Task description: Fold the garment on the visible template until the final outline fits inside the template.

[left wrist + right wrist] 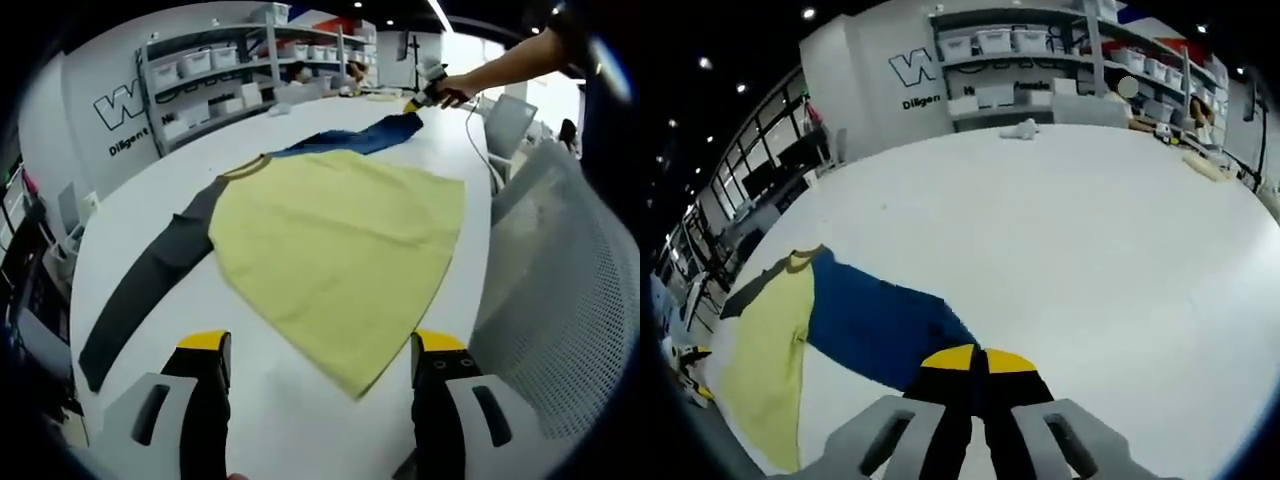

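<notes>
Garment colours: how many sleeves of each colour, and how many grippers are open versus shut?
Dark grey long sleeve: 1
Blue long sleeve: 1
Open yellow-tipped left gripper, hovering over the yellow shirt body: 1
Shut yellow-tipped right gripper, on the blue sleeve's end: 1
Total: 2 sleeves, 2 grippers

Back wall [95,85] – large white "W", below it "Diligent", perhaps cut off.

White table [1090,230]; grey wall shelving [215,75] holding white storage bins [995,40]; mesh-backed office chair [560,290] just beside the table edge.
</notes>
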The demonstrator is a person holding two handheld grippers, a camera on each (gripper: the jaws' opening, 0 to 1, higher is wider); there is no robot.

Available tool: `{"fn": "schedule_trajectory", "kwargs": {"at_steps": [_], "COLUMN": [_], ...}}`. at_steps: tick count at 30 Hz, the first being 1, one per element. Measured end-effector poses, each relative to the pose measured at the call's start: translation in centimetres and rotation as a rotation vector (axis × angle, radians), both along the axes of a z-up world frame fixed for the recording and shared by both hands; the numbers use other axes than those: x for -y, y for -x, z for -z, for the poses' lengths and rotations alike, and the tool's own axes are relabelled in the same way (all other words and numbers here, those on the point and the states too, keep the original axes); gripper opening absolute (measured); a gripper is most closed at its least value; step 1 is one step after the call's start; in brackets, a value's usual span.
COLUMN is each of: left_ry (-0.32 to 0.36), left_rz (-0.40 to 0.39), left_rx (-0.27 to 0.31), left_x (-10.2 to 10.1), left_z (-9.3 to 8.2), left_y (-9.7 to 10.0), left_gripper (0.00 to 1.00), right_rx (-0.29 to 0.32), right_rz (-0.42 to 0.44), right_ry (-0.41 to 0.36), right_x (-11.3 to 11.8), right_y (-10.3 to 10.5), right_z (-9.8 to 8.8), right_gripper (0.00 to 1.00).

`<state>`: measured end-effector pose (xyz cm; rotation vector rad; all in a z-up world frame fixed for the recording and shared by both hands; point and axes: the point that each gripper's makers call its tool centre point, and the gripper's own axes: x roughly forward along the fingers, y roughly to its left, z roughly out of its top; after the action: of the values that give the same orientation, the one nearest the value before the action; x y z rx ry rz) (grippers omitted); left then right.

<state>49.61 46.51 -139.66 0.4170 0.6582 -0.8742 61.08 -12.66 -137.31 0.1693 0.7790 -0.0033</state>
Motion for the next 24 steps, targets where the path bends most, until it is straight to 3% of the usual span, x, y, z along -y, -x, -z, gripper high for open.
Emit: {"fn": "schedule_trajectory", "kwargs": {"at_steps": [10, 15, 18, 24], "left_ry": [-0.008, -0.014, -0.016, -0.022], "left_rz": [-0.005, -0.005, -0.004, -0.002], "left_rx": [-0.003, -0.011, -0.014, -0.015], "left_x": [-0.2, -0.2, 0.0, 0.1], "left_z": [-0.1, 0.1, 0.2, 0.0], "left_y": [0.0, 0.1, 0.2, 0.3], "left_gripper": [0.7, 0.7, 0.7, 0.7], "right_rx": [-0.026, -0.047, -0.06, -0.097], "right_rz": [-0.038, -0.115, -0.189, -0.225], "right_ry": [0.045, 0.049, 0.098, 0.164], "right_x": [0.4, -1.0, -1.9, -1.6], "right_y": [1.0, 1.6, 1.7, 1.0], "right_z": [2.0, 3.3, 4.0, 5.3], "right_gripper": [0.03, 0.18, 0.23, 0.12]}}
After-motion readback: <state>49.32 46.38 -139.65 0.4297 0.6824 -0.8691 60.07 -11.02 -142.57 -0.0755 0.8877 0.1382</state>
